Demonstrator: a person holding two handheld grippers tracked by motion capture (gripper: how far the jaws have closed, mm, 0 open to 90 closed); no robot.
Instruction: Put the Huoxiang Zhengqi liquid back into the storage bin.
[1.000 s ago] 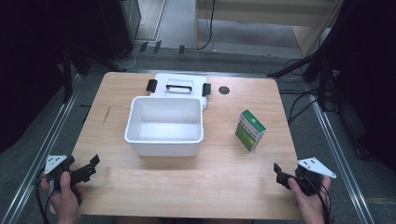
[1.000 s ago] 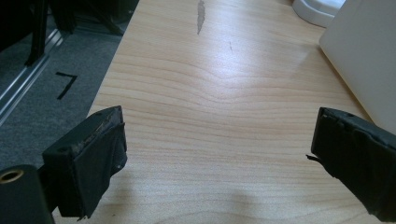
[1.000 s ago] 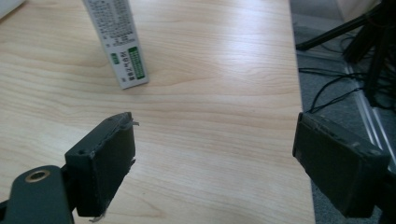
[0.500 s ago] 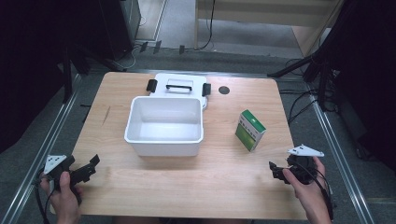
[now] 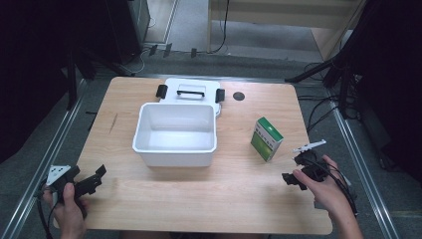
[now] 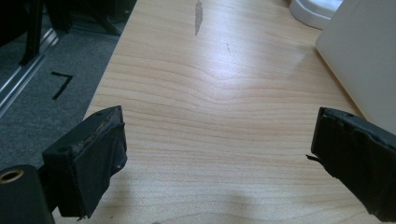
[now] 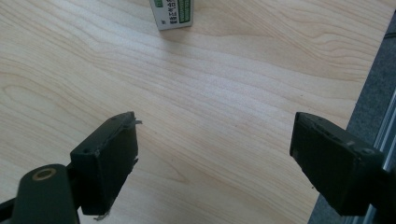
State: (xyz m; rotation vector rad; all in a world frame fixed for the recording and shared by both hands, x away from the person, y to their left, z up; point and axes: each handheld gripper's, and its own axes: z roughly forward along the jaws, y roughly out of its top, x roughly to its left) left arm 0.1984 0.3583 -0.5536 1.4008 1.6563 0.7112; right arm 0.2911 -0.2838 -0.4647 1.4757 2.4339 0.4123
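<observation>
A green and white carton (image 5: 266, 138) stands on the wooden table (image 5: 234, 199), right of an open white tub (image 5: 175, 134). My right gripper (image 5: 293, 169) hovers just off the carton's near right corner, held in a hand. Its jaws stand open over bare wood in the right gripper view (image 7: 215, 140), with the carton (image 7: 172, 13) ahead at the top edge. My left gripper (image 5: 98, 178) rests at the table's near left corner. It is open too (image 6: 217, 135), with nothing between its jaws, and the tub's wall (image 6: 364, 56) lies to its right.
The tub's white lid (image 5: 190, 92), with a black handle and black latches, lies flat behind the tub. A small dark round hole (image 5: 239, 96) sits near the far edge. Metal rails (image 5: 356, 164) and cables run along both sides of the table.
My right gripper has lifted and moved left and forward towards the carton. The left gripper has stayed where it was.
</observation>
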